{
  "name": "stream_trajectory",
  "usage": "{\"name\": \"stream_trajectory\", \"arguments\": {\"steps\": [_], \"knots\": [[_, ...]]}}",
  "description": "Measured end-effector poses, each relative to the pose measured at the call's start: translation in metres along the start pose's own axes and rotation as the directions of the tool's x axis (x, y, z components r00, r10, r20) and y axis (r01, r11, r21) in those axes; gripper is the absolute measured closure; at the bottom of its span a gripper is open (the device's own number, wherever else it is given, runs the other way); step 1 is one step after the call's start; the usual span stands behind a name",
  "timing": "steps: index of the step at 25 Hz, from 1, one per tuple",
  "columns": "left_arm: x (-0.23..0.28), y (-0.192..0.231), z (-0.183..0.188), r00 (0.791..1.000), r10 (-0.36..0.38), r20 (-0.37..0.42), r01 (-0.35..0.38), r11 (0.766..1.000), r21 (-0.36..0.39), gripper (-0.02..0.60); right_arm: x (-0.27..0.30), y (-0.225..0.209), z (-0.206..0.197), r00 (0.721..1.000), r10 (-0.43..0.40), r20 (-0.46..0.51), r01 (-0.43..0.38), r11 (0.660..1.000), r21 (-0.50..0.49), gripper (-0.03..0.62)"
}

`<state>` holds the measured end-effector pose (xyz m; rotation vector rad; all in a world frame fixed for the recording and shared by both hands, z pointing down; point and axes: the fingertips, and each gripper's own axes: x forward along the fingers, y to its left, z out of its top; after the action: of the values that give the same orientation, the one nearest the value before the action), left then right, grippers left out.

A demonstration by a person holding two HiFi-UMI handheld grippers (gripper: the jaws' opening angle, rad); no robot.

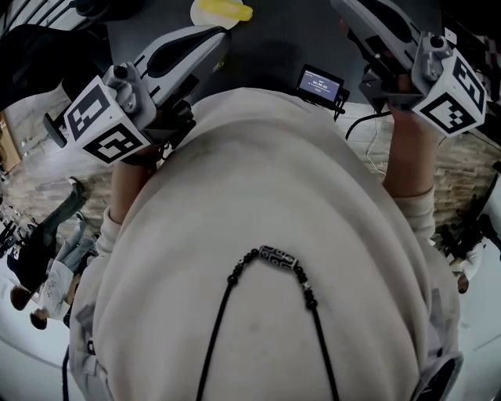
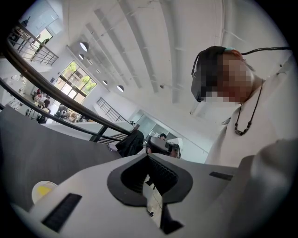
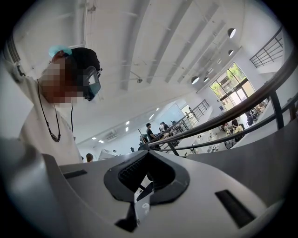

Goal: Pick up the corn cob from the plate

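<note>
The yellow corn cob lies on a pale plate at the far edge of the dark table, at the top of the head view. The left gripper view shows the same plate and cob small at its lower left. My left gripper has its jaws together with nothing between them; its marker cube is held at the left of my torso, well short of the plate. My right gripper is shut and empty too, its cube at the right.
A small device with a lit screen stands on the dark table between the grippers, with a white cable beside it. My light sweater fills the middle of the head view. Railings and distant people show behind both grippers.
</note>
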<state>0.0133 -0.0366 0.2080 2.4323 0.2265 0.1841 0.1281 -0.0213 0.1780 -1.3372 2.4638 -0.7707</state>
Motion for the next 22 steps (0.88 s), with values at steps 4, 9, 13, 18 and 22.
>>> {"name": "stream_trajectory", "arguments": {"steps": [4, 9, 13, 18, 22], "knots": [[-0.002, 0.001, -0.001, 1.0, 0.006, 0.005, -0.006, 1.0, -0.007, 0.58, -0.001, -0.005, -0.006, 1.0, -0.006, -0.025, 0.006, 1.0, 0.006, 0.577], [-0.006, 0.006, -0.004, 1.0, 0.019, 0.018, -0.019, 1.0, -0.013, 0.58, -0.003, -0.013, -0.019, 0.997, -0.037, -0.073, 0.036, 0.999, -0.009, 0.577], [-0.008, 0.01, -0.008, 0.999, 0.026, 0.028, -0.025, 0.999, -0.025, 0.58, 0.004, -0.019, -0.023, 0.992, -0.043, -0.117, 0.041, 0.999, -0.026, 0.579], [-0.013, 0.016, -0.011, 0.998, 0.04, 0.053, -0.038, 0.998, -0.046, 0.58, 0.012, -0.026, -0.027, 0.987, -0.029, -0.159, 0.026, 0.999, -0.022, 0.578], [-0.019, 0.023, -0.017, 0.994, 0.064, 0.088, -0.058, 0.996, -0.065, 0.58, 0.021, -0.032, -0.042, 0.976, -0.012, -0.219, 0.007, 1.0, -0.023, 0.577]]}}
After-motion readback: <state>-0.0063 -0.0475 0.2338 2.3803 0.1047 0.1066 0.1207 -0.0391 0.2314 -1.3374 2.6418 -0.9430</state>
